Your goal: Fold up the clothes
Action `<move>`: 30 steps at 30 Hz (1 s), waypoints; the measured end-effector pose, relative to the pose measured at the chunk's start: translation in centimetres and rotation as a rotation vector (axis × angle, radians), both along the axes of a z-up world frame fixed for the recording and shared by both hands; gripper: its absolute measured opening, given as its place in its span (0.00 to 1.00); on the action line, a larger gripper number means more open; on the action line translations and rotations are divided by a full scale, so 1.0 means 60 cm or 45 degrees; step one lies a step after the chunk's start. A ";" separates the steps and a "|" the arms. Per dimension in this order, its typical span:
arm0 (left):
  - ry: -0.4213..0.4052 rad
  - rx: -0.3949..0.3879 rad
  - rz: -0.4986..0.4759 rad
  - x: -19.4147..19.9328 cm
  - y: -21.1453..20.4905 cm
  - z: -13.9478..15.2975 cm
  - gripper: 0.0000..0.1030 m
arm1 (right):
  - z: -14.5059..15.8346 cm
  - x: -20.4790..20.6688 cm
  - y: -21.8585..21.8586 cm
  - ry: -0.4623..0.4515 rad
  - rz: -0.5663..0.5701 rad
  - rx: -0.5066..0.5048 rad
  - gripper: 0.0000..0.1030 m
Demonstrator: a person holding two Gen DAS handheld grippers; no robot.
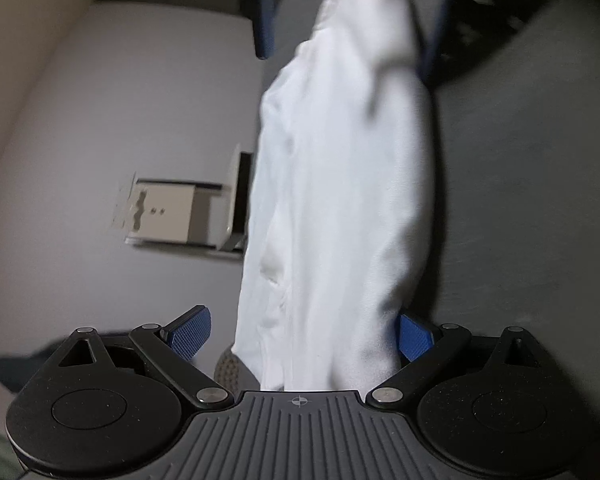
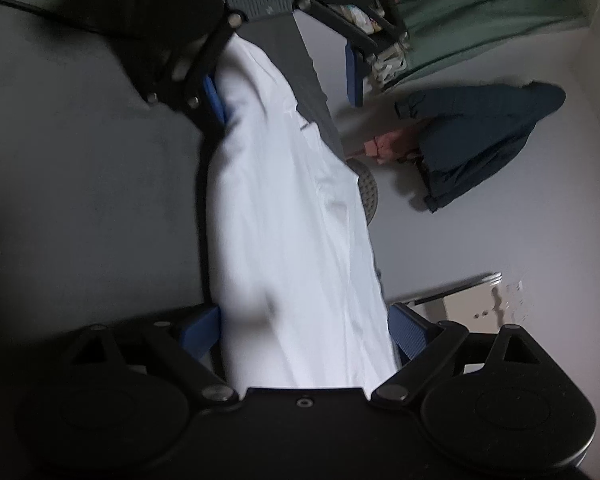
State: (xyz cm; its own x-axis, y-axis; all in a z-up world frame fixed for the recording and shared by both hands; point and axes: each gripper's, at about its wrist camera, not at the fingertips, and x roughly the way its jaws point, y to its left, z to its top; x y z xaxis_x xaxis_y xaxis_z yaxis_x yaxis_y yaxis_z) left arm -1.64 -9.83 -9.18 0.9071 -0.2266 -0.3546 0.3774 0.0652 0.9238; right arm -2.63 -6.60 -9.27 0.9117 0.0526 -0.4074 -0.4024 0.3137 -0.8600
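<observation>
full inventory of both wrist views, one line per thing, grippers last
white garment: 1, white, stretched between the two grippers
dark garment: 1, navy, on the pale floor
pink cloth: 1, pink, beside the dark garment
green cloth: 1, green, far side of the floor
box: 1, beige and white, on the floor
perforated disc: 1, grey, at the garment's edge
dark surface: 1, grey, beneath the white garment
left gripper: 1, black, blue pads, jaws apart around the garment
right gripper: 1, black, blue pads, likewise
</observation>
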 end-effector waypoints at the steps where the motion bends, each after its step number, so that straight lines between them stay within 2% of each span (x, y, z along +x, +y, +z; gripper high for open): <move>1: 0.014 -0.022 0.007 0.002 0.002 0.003 0.93 | 0.003 0.003 0.008 0.023 -0.003 0.012 0.90; 4: 0.062 -0.074 0.026 0.006 0.011 0.015 0.93 | 0.012 0.008 0.045 0.089 0.018 0.082 0.91; 8: 0.128 -0.142 0.034 0.008 0.036 0.030 0.93 | 0.005 0.024 0.101 0.072 0.054 0.093 0.91; 11: 0.168 -0.196 0.036 0.011 0.055 0.039 0.93 | -0.001 0.048 0.122 0.034 0.027 0.074 0.84; 13: 0.182 -0.183 -0.012 0.004 0.063 0.037 0.93 | 0.002 0.060 0.121 0.012 -0.004 0.059 0.71; 18: 0.189 -0.100 -0.127 -0.015 0.052 0.013 0.93 | 0.046 0.066 0.095 -0.033 -0.011 0.126 0.70; 24: 0.230 -0.029 -0.067 0.027 0.028 0.018 0.92 | 0.070 0.088 0.078 -0.011 -0.052 0.176 0.71; 25: 0.232 -0.013 -0.061 0.034 0.028 0.019 0.87 | 0.072 0.089 0.077 -0.004 -0.059 0.193 0.71; 27: 0.197 0.075 -0.035 0.045 0.028 0.010 0.36 | 0.076 0.090 0.075 0.011 -0.072 0.223 0.72; 28: 0.197 0.116 -0.024 0.049 0.030 0.006 0.33 | 0.077 0.088 0.075 0.017 -0.074 0.231 0.72; 30: 0.245 0.130 -0.011 0.055 0.041 0.005 0.26 | 0.076 0.085 0.074 0.023 -0.078 0.239 0.72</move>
